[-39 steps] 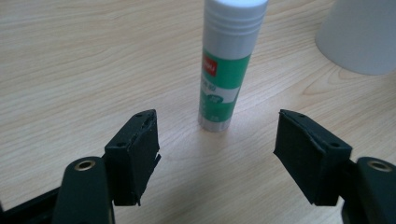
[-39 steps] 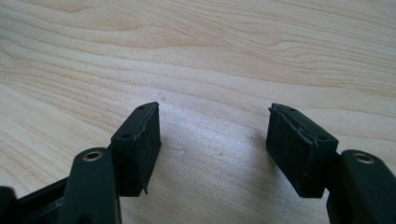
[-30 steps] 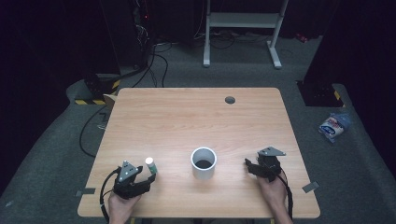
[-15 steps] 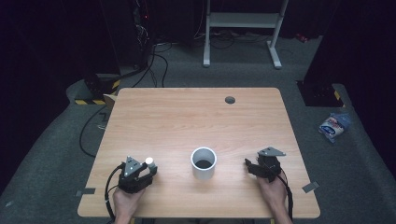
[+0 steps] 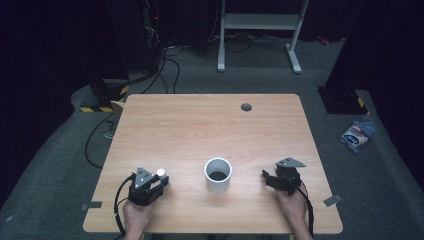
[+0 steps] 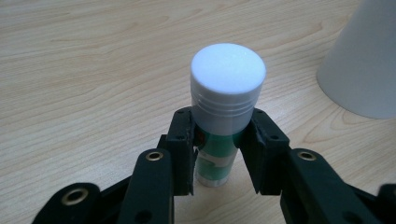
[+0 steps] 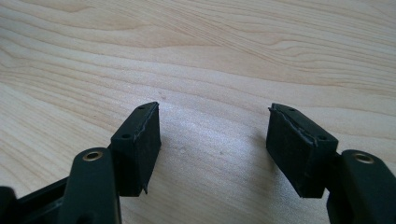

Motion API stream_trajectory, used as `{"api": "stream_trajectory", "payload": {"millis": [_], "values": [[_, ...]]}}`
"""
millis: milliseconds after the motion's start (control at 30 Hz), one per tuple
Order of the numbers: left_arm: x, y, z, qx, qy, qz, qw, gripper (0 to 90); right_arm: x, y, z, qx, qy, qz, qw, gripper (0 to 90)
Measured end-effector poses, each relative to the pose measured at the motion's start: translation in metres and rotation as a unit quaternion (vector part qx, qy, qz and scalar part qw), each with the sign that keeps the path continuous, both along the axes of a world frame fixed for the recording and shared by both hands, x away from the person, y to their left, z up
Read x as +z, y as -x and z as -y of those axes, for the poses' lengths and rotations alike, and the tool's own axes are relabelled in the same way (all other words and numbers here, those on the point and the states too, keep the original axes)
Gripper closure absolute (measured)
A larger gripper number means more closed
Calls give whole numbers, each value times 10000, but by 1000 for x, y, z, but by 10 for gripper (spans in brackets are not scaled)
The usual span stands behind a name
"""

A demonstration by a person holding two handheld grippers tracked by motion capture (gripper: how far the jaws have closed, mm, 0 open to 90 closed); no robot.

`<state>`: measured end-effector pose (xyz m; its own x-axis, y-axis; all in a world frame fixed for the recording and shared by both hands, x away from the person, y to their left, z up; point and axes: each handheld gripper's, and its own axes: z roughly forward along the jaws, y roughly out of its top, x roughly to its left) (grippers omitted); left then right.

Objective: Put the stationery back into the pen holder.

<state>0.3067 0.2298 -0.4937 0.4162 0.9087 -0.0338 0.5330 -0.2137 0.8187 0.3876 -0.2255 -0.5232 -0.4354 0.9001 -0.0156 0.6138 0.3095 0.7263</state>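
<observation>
left gripper (image 6: 219,149) low at the table's near left edge, its black jaws pinching an upright glue stick (image 6: 224,107), smooth white ribbed cap over a green body. right gripper (image 7: 215,144) rests spread over bare pale woodgrain table (image 5: 200,130). white cylindrical cup (image 5: 218,174) stands between them.

Item count, this frame.

Grippers: 2. Left gripper (image 5: 159,181) at lower left of the high view, right gripper (image 5: 268,179) at lower right.

Hands: 2, one behind each gripper, along the bottom edge.

Glue stick (image 6: 223,112): 1, white cap, green label, centre of the left gripper view.

White cup (image 5: 218,174): 1, lower centre of the high view.

Table (image 5: 210,125): 1, with 1 round dark hole (image 5: 246,107) in its upper right.

Floor, right edge of the frame: 1 small packet (image 5: 356,135), possibly wipes; too small to confirm.
</observation>
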Motion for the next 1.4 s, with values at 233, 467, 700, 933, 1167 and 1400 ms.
{"api": "stream_trajectory", "payload": {"millis": [233,467,700,933,1167,1400], "values": [[4,3,-1,-75,77,190,9998,653,0,0,0,1,3,1,10000,353],[11,4,-1,-165,138,210,9995,653,0,0,0,55,11,-11,10000,331],[19,0,1,-319,361,182,9987,653,0,0,-1,58,3,-17,10000,324],[27,-1,1,-386,506,177,9978,652,0,0,-1,59,-2,-24,10000,322],[34,-4,2,-473,643,189,9966,653,0,0,-1,60,-1,-22,10000,322],[43,-6,9,-611,662,234,9957,653,0,0,-1,64,2,-19,10000,321]]}}
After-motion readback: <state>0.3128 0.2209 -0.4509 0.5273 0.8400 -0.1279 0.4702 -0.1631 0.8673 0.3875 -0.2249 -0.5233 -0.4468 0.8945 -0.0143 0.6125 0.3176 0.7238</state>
